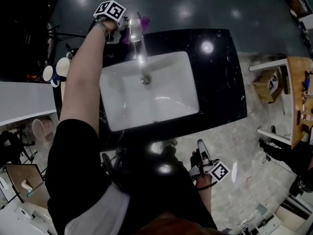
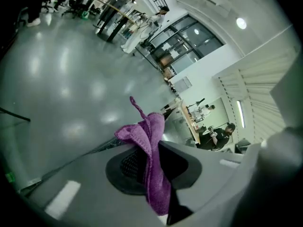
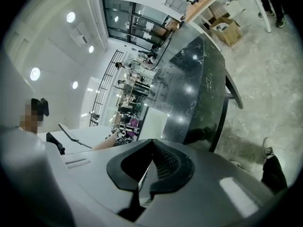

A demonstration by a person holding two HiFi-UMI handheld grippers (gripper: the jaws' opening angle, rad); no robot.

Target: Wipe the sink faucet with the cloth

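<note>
Purple cloth (image 2: 150, 160) clamped in left gripper (image 1: 128, 27) fingers, at twelve o'clock of white sink (image 1: 171, 99), beside chrome faucet (image 1: 139, 45). Right gripper (image 3: 150, 167) fingers clenched on nothing, five o'clock, off black desk (image 1: 222, 82).

No readable text, labels, brands, numbers anywhere; only square marker patterns, no lettering.
</note>
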